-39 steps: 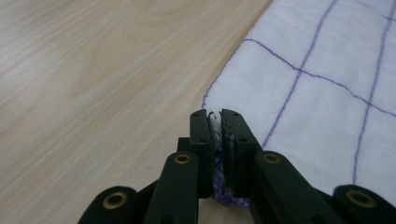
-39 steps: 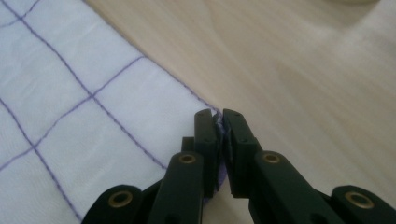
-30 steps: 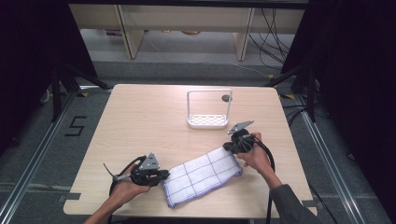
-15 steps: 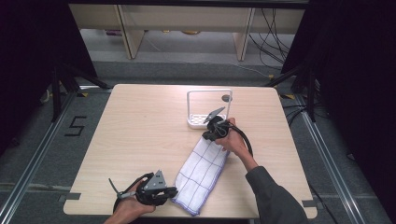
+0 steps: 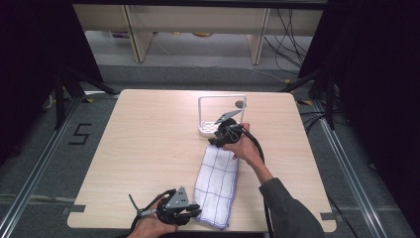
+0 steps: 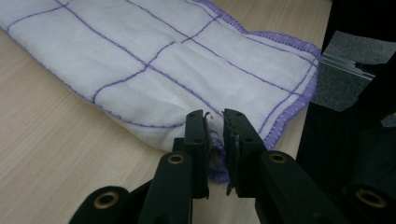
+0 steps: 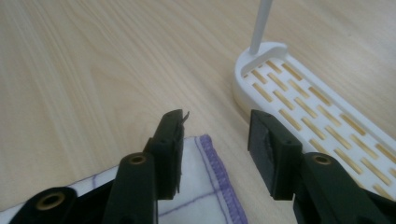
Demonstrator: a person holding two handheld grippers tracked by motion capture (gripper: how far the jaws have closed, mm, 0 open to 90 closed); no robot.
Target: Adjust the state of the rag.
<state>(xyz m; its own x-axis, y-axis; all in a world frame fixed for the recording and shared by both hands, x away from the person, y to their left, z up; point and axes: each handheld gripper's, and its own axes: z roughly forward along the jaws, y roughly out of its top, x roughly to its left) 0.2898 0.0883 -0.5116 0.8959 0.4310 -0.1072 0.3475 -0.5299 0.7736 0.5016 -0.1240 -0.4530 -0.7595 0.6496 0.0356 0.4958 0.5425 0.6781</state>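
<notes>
Cloth (image 5: 217, 179) lying flat on table (image 5: 148, 134) — left gripper (image 6: 215, 122) pinching its near corner, jaws just easing; right gripper (image 7: 215, 133) just opening, gripping nothing.

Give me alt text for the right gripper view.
The right gripper, fingers open, hovers over a corner of a white cloth with purple stitching lying on a light wooden table. A white slotted rack base with a thin upright post sits just beyond.
</notes>
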